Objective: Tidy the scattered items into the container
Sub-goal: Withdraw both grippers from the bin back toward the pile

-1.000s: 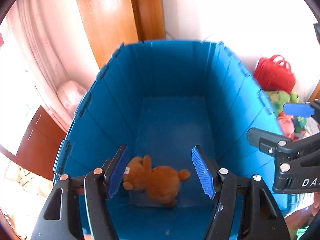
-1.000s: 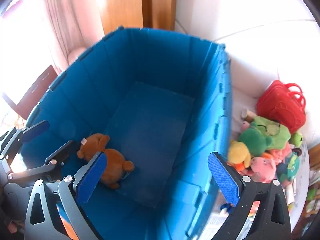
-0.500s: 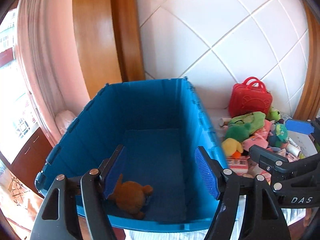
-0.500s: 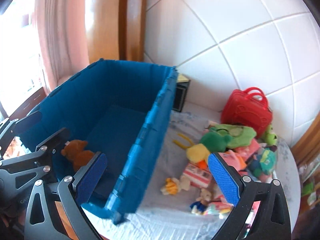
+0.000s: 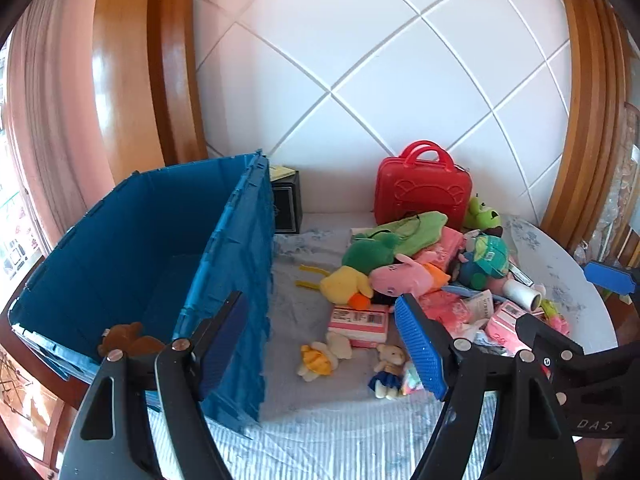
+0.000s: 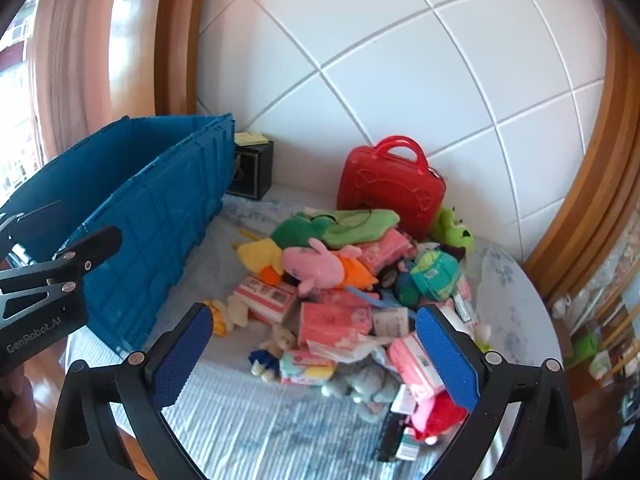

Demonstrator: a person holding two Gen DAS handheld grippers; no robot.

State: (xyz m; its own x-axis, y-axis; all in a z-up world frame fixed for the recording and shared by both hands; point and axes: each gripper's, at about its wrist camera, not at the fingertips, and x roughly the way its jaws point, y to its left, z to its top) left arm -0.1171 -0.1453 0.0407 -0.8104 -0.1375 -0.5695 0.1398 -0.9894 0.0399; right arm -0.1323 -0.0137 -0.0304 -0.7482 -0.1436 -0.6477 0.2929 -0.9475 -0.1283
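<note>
Left wrist view first: left tongs (image 5: 320,344) are spread wide with nothing between them, hanging over the near corner of the blue crate (image 5: 240,264). One brown teddy (image 5: 128,342) already sits inside, down at the near end. Everything else is heaped on the table (image 5: 320,432) right of the crate: yellow duck plush (image 5: 346,285), pink pig plush (image 5: 404,276), a red case (image 5: 422,192) standing against the wall, plus a tiny yellow doll (image 5: 316,360) lying loose near the crate wall.

Right wrist view: right tongs (image 6: 314,350) are also released and empty, aimed at the pile's near edge, where pink boxes (image 6: 334,322) lie stacked loosely on each other.

Risk-wise, my guess is that heap is so tangled that pinching one box drags its neighbours along, and stuff on the near edge could slide off the table. Both tools are also close together, so reaching at once could knock them into each other.
</note>
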